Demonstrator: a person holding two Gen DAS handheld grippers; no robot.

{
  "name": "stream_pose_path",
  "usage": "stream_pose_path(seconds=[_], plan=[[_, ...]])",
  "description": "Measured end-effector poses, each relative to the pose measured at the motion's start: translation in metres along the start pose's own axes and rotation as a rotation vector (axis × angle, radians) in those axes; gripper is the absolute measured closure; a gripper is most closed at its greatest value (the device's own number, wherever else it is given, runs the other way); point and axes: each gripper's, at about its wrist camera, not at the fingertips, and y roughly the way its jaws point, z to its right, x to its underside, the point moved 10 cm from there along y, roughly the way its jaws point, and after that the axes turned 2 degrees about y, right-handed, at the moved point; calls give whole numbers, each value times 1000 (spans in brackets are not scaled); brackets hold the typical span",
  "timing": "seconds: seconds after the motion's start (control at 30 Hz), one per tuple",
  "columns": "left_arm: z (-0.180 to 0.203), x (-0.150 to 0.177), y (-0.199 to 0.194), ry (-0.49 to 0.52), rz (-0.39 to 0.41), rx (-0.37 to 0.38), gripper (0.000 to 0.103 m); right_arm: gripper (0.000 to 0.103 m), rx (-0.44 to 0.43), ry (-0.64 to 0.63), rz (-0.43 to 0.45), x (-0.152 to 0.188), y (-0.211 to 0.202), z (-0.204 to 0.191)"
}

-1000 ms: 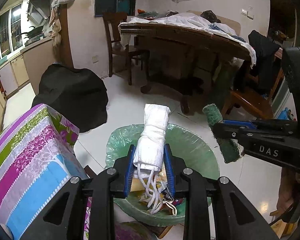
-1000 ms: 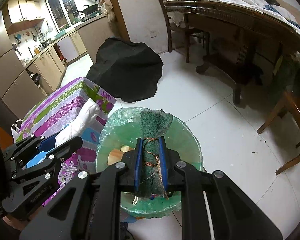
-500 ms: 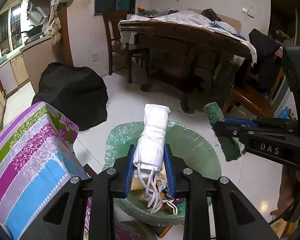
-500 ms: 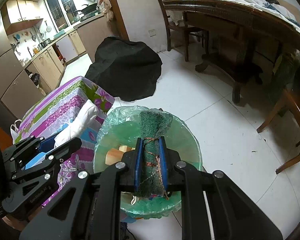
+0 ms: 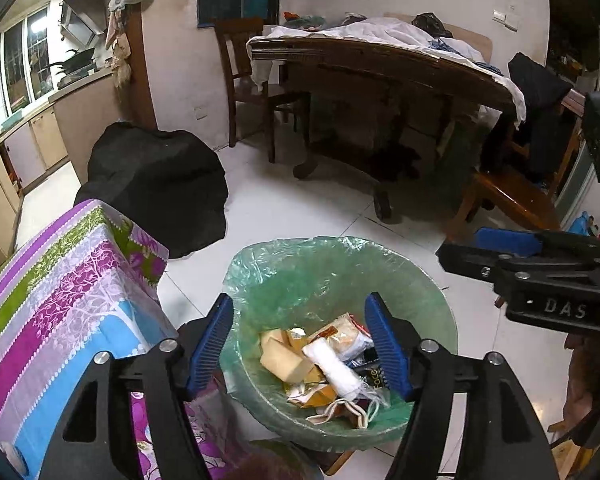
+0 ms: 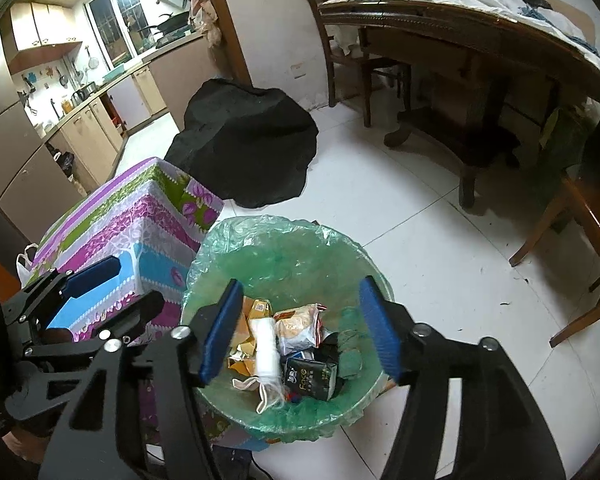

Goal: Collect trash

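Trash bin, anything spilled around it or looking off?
Nothing stands out. The white roll and green cloth lie inside the lined bin with the wrappers, and no litter shows on the floor beside it. Both tongs, left and right, have just been opening and hold nothing.

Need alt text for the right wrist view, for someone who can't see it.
The right gripper, jaws just opened and empty, hangs over a green-lined trash bin holding a rolled white cloth, a green cloth and wrappers. The left gripper is open at left.
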Motion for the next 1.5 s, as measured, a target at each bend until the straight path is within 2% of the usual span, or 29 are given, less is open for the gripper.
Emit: stream_pose_path(seconds=[0.07,0.67,0.77,0.8,0.87,0.9,1.0,1.07,1.17,1.3,1.5], plan=[[-4,1,-1,-7,3,-7,28,41,8,6,14,0,-4,1],[-15,5,-11,-38,9,-28,20,27,48,-8,39,5,-13,-1],[-19,5,-14,-49,18,-39,16,23,68,3,76,2,-21,3],[-22,4,-18,-56,29,-47,15,18,82,1,99,1,-26,3],[-31,0,-36,-71,76,-89,7,10,102,-16,186,-2,-53,0],[-38,-2,-49,-84,116,-111,5,6,119,-33,259,-2,-76,-5],[-56,-4,-101,-121,257,-149,5,6,179,-86,443,11,-137,-22],[-64,2,-131,-138,324,-177,5,5,188,-101,518,27,-165,-35],[-67,25,-173,-143,367,-168,5,5,211,-81,566,64,-196,-52],[-62,70,-218,-132,405,-229,5,5,204,-52,609,105,-221,-68],[-31,140,-266,-132,391,-162,5,5,261,-62,666,159,-254,-87]])
